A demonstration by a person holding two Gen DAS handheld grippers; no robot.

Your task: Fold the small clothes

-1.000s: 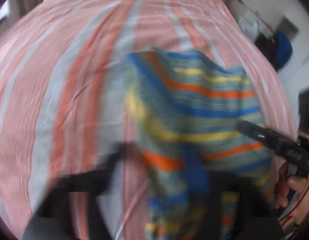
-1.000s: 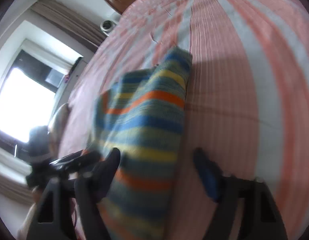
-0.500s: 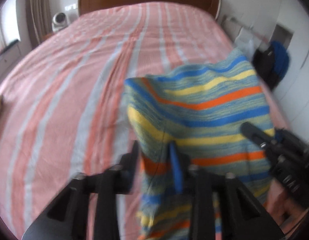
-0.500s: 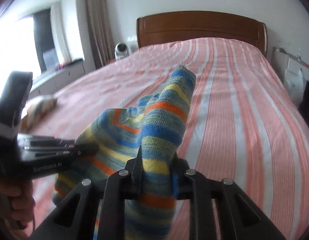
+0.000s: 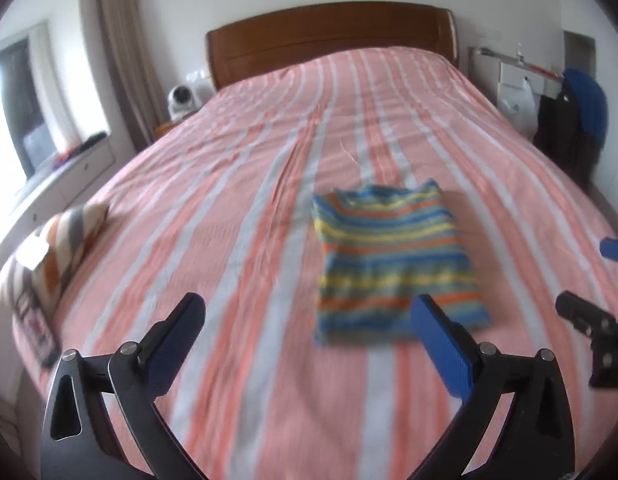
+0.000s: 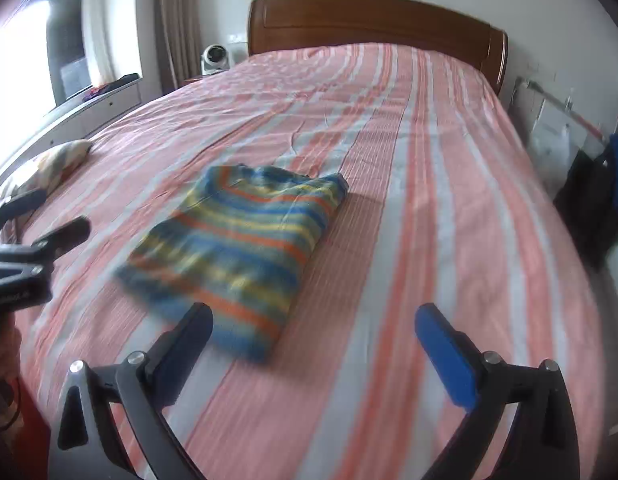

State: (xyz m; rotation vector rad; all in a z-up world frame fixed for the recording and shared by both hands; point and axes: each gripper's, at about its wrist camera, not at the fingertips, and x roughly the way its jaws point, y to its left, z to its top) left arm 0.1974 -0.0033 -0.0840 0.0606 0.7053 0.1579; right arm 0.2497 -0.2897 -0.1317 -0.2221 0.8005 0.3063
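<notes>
Striped knitwear in blue, yellow, orange and green, the garment (image 5: 393,264), lies flat on the bedspread (image 5: 229,200) as a compact folded rectangle.

Left wrist view: half a second earlier the left gripper (image 5: 309,328) pinched an edge of the garment and held it off the bed. That edge is now released and the cloth rests entirely on the bedspread, ahead of the gripper and slightly toward the right finger. The left gripper's jaws are opening and stand wide apart. Nothing lies between them and neither pad touches cloth; only bare bedspread shows in the gap. At the right edge of this view, part of the right gripper's black frame and one blue pad are visible, also clear of the garment.

Right wrist view: the right gripper (image 6: 313,336) had likewise clamped a raised fold of the garment half a second ago. It has let go, and the garment (image 6: 237,244) lies ahead and to the left of it, in front of the dark left finger. The right gripper's jaws are opening, spread wide, with nothing between them. The left gripper's frame appears at the left edge, apart from the cloth.

Judgement: both releases together indicate that this fold is complete. The garment appears finished, with layered edges roughly aligned. A second folded striped item (image 6: 61,160) lies well apart near the left side of the bed.
</notes>
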